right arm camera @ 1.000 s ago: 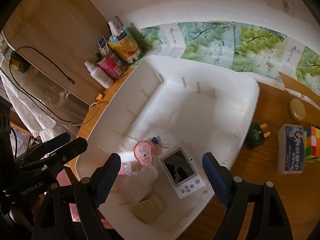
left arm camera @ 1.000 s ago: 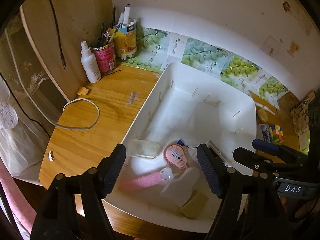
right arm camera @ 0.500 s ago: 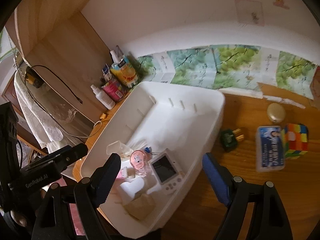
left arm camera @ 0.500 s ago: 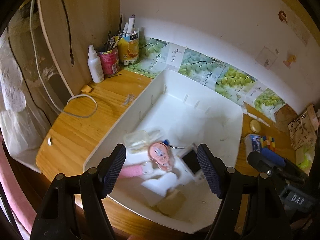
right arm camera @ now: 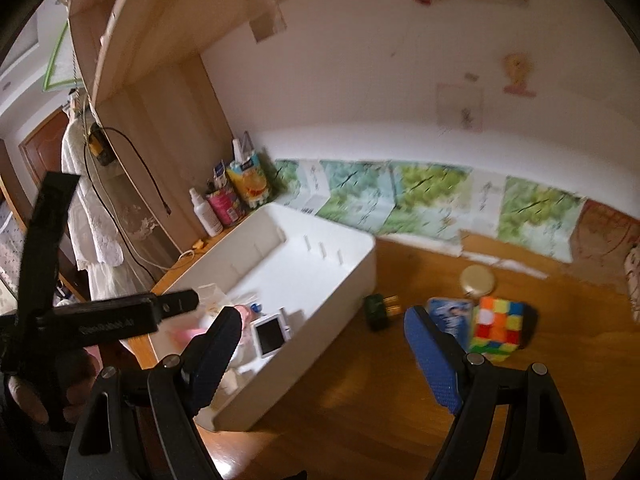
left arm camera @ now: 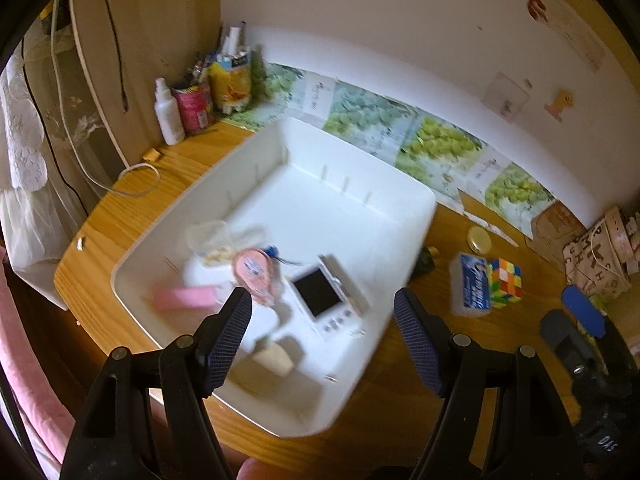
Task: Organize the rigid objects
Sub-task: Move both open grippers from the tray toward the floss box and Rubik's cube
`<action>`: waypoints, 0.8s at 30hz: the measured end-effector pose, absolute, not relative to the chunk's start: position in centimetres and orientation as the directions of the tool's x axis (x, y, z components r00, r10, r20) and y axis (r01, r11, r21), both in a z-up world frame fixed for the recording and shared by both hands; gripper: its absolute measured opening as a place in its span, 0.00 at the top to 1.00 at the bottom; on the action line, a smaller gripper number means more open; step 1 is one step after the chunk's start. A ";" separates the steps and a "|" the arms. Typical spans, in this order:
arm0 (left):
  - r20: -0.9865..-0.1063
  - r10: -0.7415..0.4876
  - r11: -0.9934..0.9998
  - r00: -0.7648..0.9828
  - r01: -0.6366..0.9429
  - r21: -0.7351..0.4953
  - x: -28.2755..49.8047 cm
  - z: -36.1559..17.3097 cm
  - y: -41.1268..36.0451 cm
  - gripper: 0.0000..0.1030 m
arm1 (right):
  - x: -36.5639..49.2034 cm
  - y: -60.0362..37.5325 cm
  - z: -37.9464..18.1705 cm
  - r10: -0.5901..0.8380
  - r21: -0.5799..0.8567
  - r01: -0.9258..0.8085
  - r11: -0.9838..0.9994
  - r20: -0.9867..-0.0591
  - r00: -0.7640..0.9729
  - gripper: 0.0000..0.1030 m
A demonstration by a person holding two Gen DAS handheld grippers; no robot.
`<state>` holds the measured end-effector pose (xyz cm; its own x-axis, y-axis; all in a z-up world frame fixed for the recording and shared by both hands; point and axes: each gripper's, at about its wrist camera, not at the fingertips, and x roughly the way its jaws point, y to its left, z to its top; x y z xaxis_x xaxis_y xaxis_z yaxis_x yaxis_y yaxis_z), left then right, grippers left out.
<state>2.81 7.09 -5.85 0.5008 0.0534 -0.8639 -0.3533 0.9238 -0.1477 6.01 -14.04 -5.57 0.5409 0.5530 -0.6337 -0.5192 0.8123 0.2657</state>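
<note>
The white bin (left arm camera: pixel 416 216) sits on my wooden bench (left arm camera: pixel 132 216) with its long axis running from the near left edge toward the back wall. Its far half is bare; the things lie at the near end. There a white device with a dark screen (left arm camera: pixel 320 294) lies flat, its long side slanting toward the bin's near right wall. Beside it are a round pink item (left arm camera: pixel 256 270), a pink bar (left arm camera: pixel 184 298) lying crosswise, a clear plastic piece (left arm camera: pixel 210 236) and a tan block (left arm camera: pixel 274 358).

My left hand-held gripper (left arm camera: pixel 322 340) hangs above the bin's near end, jaws spread wide, nothing between them. My right hand-held gripper (right arm camera: pixel 322 354) is likewise released and empty, over bare bench right of the bin.

Outside the bin, on the bench, lie a dark plug (right arm camera: pixel 378 310), a blue-labelled box (right arm camera: pixel 450 318), a colour cube (right arm camera: pixel 498 328) touching it, and a round gold tin (right arm camera: pixel 478 280).
</note>
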 end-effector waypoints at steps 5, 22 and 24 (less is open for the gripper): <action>-0.875 0.048 0.923 0.482 -0.357 -0.145 2.7 -6.4 4.1 0.25 | 5.7 -16.9 -5.2 0.540 0.231 -0.522 0.821 -0.609 0.581 0.18; -0.920 -0.022 0.938 0.392 -0.310 -0.154 6.1 -8.9 -4.3 0.23 | 6.3 -24.2 -6.7 0.542 0.118 -0.569 0.814 -0.506 0.670 0.18; -0.923 -0.026 0.945 0.384 -0.291 -0.147 6.9 -9.2 -5.2 0.23 | 7.2 -25.0 -7.5 0.530 0.120 -0.557 0.822 -0.518 0.671 0.18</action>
<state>6.87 -5.15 -9.18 0.3836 -0.0258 -0.9232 -0.2910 0.9453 -0.1473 7.21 -24.96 -7.48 0.6714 0.5303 -0.5177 -0.5568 0.8220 0.1198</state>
